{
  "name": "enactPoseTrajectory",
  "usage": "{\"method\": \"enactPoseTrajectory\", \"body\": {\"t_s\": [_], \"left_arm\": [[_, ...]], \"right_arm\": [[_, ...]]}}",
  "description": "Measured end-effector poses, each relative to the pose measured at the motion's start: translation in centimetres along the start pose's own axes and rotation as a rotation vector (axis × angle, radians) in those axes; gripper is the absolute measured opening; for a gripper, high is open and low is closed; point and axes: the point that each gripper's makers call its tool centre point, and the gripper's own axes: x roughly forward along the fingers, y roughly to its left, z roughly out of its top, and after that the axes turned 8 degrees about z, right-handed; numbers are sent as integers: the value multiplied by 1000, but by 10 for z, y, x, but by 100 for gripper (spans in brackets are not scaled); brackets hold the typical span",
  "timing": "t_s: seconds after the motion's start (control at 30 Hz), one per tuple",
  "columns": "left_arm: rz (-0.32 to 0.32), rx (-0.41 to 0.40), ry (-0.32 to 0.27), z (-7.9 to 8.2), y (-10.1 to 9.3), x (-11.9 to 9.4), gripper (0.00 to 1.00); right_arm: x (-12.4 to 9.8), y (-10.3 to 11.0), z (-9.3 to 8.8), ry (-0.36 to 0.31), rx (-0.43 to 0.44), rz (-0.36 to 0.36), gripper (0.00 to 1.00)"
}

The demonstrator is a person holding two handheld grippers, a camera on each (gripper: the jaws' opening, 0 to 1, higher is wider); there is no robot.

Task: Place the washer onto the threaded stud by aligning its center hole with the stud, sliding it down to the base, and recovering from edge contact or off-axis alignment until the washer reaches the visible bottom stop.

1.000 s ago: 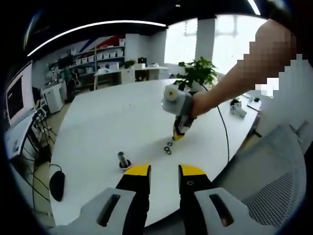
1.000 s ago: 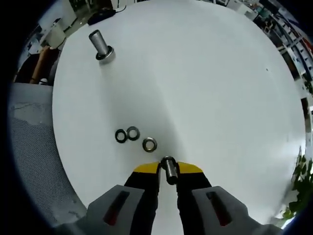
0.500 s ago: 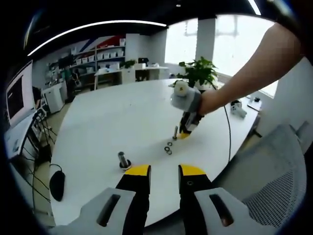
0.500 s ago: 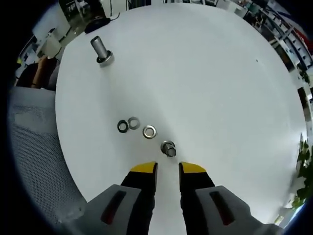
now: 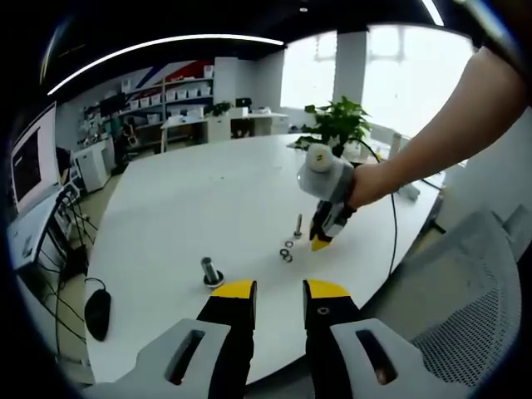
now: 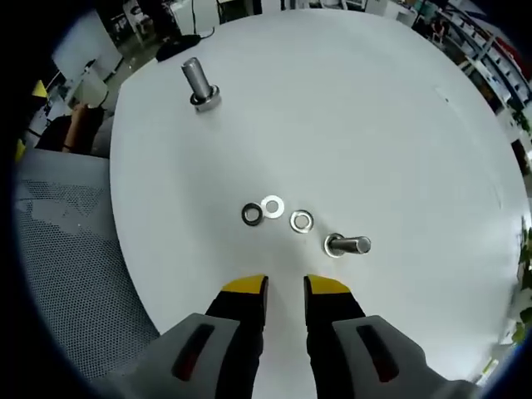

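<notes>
A thick threaded stud [image 6: 199, 83] stands upright on its round base at the far left of the white table [image 6: 374, 108]; it also stands just beyond my left gripper [image 5: 280, 291], as the stud [image 5: 209, 272]. Three washers [image 6: 272, 209] lie in a short row in front of my right gripper [image 6: 285, 287], which is open with nothing between its jaws. A small bolt [image 6: 347, 245] stands just right of the row, seen upright as the bolt [image 5: 298, 225], with the washers [image 5: 287, 250] beside it. My right gripper [image 5: 322, 239] hovers close to that bolt. My left gripper is open and holds nothing.
A grey mesh chair [image 5: 474, 307] sits at the table's near edge, also seen as the chair [image 6: 66, 249]. A black mouse [image 5: 97, 314] lies at the left edge. A potted plant [image 5: 337, 125], a cable and a small white object [image 5: 407, 191] are at the far right.
My right gripper opened and let go of the small bolt, which now stands on the table beside the washers. It then drew back and shifted sideways. My left gripper has not moved.
</notes>
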Motion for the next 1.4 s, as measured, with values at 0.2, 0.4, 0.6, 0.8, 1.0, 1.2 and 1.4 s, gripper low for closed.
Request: {"method": "enactPoseTrajectory", "body": {"t_s": [0.2,0.4,0.6,0.8,1.0,1.2,1.4], "left_arm": [[4,6,4,-1,1,0,20],[7,6,5,-1,1,1,20],[8,5,6,-1,2,1,20],[8,3,6,-1,2,1,20],[6,3,7,-1,2,1,20],[3,2,8,-1,2,1,20],[1,0,9,-2,2,2,20]], "right_arm": [[7,9,17,-32,-12,11,19],[16,16,28,-42,-16,15,19],[19,15,31,-37,-17,7,19],[21,15,38,-40,-26,7,19],[23,17,43,-35,-85,1,19],[24,18,44,-22,-137,8,19],[25,21,43,-10,-174,13,18]]}}
